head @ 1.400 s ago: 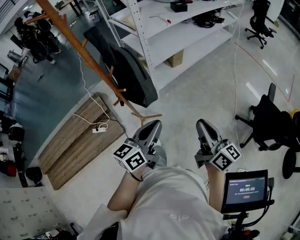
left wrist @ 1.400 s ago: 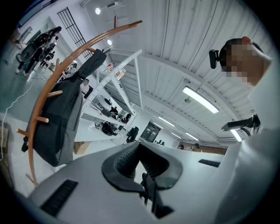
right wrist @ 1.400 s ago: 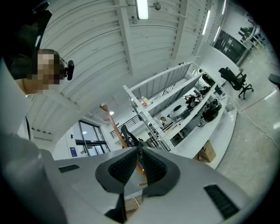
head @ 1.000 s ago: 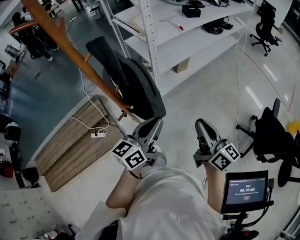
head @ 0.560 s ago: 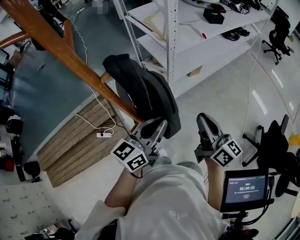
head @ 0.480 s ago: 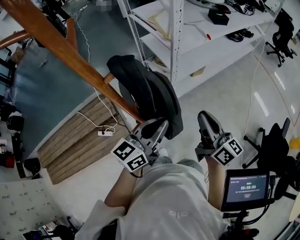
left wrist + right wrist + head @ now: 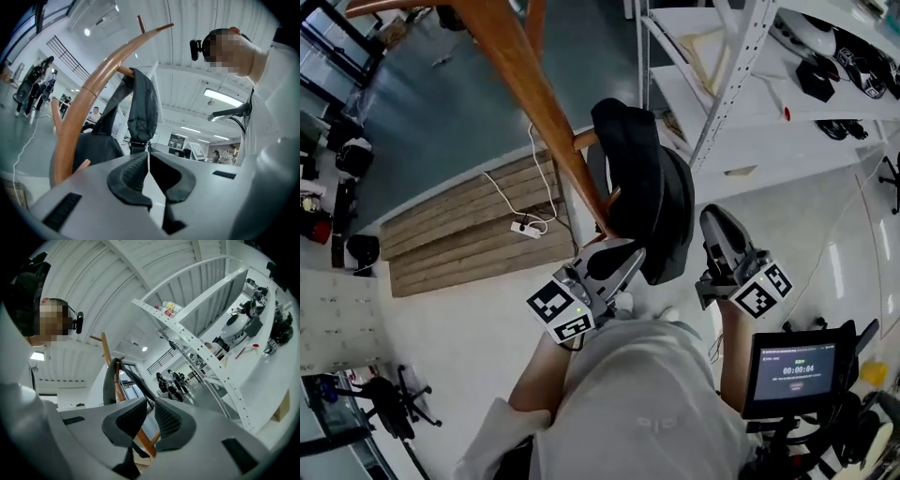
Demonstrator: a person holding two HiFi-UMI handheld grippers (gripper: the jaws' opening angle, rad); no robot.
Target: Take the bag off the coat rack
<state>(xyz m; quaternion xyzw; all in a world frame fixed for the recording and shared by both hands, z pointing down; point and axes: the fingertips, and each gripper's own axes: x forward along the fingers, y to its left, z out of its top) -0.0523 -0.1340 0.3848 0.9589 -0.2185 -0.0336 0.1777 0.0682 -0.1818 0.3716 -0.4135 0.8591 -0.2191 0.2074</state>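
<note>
A black bag (image 7: 649,192) hangs by its strap from a peg of the wooden coat rack (image 7: 534,89). Its lower end reaches down between my two grippers. The left gripper (image 7: 622,253) is shut and empty, just below the bag and close to the rack's pole. In the left gripper view, the bag's strap (image 7: 141,108) loops over a peg above the closed left gripper (image 7: 148,161). The right gripper (image 7: 713,221) is shut and empty, a little right of the bag. The right gripper view shows the strap (image 7: 110,376) and pole (image 7: 106,352) beyond the right gripper (image 7: 151,414).
White metal shelving (image 7: 727,89) with small items stands close at the right. Wooden boards (image 7: 459,239) with a power strip (image 7: 523,227) lie on the floor left of the rack. A small screen (image 7: 795,366) sits at lower right. People stand far off in the room.
The view has closed in on the rack: bag and pole shifted right and nearer, so the bag now hangs right over the grippers. Both grippers stay shut and empty.
</note>
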